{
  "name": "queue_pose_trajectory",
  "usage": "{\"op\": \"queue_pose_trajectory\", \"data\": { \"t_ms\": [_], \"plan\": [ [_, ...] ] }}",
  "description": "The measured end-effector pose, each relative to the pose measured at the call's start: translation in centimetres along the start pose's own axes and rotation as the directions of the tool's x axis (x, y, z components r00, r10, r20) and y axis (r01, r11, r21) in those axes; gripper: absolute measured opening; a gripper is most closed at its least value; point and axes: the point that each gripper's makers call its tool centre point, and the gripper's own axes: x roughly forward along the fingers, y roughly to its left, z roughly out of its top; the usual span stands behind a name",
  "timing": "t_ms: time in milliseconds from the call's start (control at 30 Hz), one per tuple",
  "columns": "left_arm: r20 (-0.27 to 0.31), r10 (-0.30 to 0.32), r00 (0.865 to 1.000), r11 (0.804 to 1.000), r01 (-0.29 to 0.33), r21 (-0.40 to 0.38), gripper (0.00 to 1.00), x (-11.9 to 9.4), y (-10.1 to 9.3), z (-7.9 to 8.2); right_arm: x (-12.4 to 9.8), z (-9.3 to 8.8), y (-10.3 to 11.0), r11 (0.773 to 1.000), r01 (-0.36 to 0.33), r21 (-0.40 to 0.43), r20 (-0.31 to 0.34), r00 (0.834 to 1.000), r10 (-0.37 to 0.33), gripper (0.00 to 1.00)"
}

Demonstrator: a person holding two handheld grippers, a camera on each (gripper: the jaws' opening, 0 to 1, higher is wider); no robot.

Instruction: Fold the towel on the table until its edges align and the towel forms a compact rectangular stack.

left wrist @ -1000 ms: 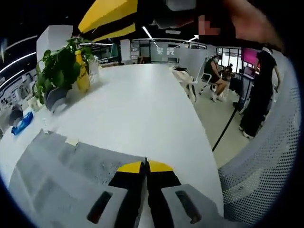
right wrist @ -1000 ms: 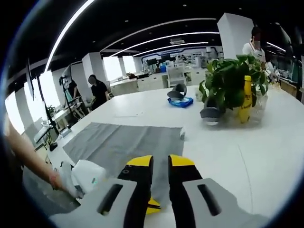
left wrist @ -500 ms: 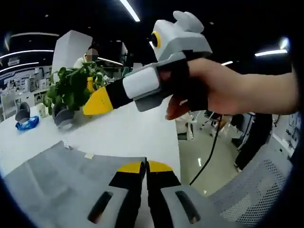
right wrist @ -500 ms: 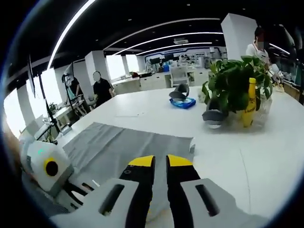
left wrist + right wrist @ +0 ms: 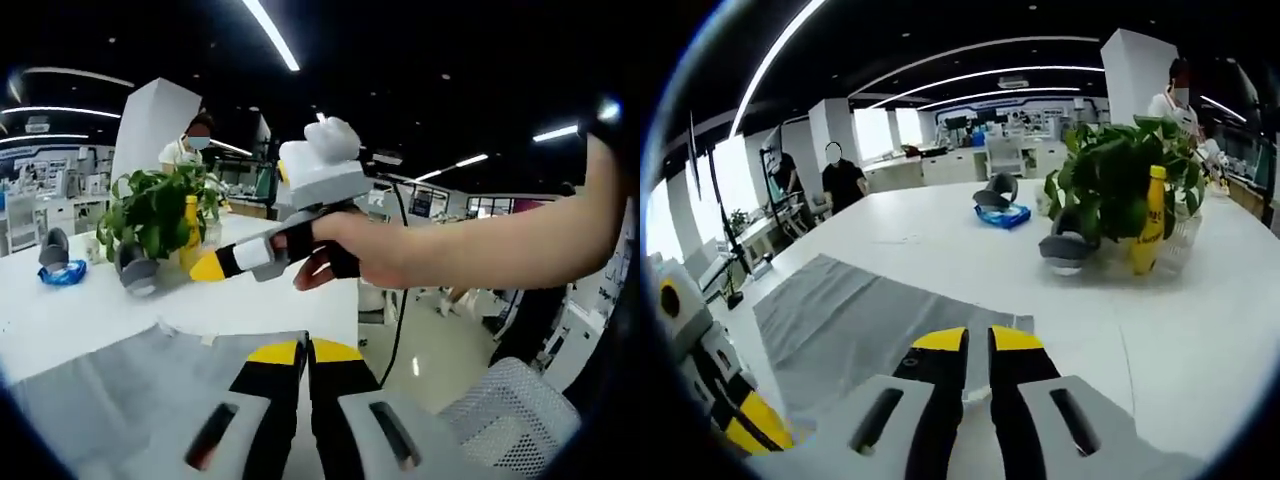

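— Open-plan office all round, and a big white table (image 5: 940, 235) in the middle of it. What lies on it?

— One flat grey towel (image 5: 855, 320), spread along the near edge of the table, with a far corner close to the right gripper (image 5: 977, 340). In the left gripper view the same towel (image 5: 130, 395) runs from the left gripper (image 5: 305, 352) off to the left, its end close to the table's end edge.

— Any fold made?

— None that I can make out. It looks like a single layer, so by my judgement the work has hardly begun: every fold, the lining-up of edges and the final compact stack all remain.

— And the tools?

— The left gripper's yellow-tipped jaws stand pressed together over the towel's edge; whether cloth is pinched between them I cannot tell. The right gripper's jaws are a narrow slit apart and seem to hold nothing; it also shows in the left gripper view (image 5: 208, 268), held in a hand (image 5: 365, 250) up above the table.

— What else stands there?

— Toward the far side, a leafy green pot plant (image 5: 1105, 175), a yellow plastic bottle (image 5: 1148, 220) and a grey headset (image 5: 1065, 245), all close together and well apart from the towel. People stand at desks in the background
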Motion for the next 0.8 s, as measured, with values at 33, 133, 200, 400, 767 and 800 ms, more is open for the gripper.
{"op": "queue_pose_trajectory", "data": {
  "t_ms": [33, 133, 200, 400, 767, 800],
  "plan": [
    [0.006, 0.005, 1.0, 1.0, -0.005, -0.002, 0.02, -0.2, 0.1, 0.2, 0.7, -0.2, -0.6, 1.0, 0.004, 0.004, -0.015, 1.0, -0.004, 0.04],
    [0.018, 0.016, 1.0, 1.0, -0.016, -0.01, 0.02, -0.9, 0.4, 0.5, 2.5, -0.7, -2.3, 1.0, 0.018, 0.024, -0.055, 0.998, -0.017, 0.04],
    [0.021, 0.021, 1.0, 1.0, -0.021, -0.008, 0.02, -1.4, 0.4, 0.5, 3.9, -1.1, -3.3, 0.997, 0.023, 0.069, -0.087, 0.996, -0.017, 0.06],
    [0.009, 0.034, 0.999, 0.999, -0.034, -0.012, 0.02, -1.7, 0.9, -0.4, 7.6, -3.4, -6.6, 0.984, 0.114, 0.133, -0.236, 0.968, -0.081, 0.11],
    [-0.005, 0.047, 0.999, 0.999, -0.047, -0.021, 0.02, -1.8, 1.0, -1.1, 12.9, -7.2, -7.3, 0.957, 0.161, 0.243, -0.372, 0.926, -0.061, 0.17],
    [-0.005, 0.046, 0.999, 0.999, -0.046, -0.018, 0.02, -1.8, 1.0, -1.1, 13.2, -7.1, -7.2, 0.953, 0.163, 0.254, -0.369, 0.927, -0.06, 0.17]
  ]
}}
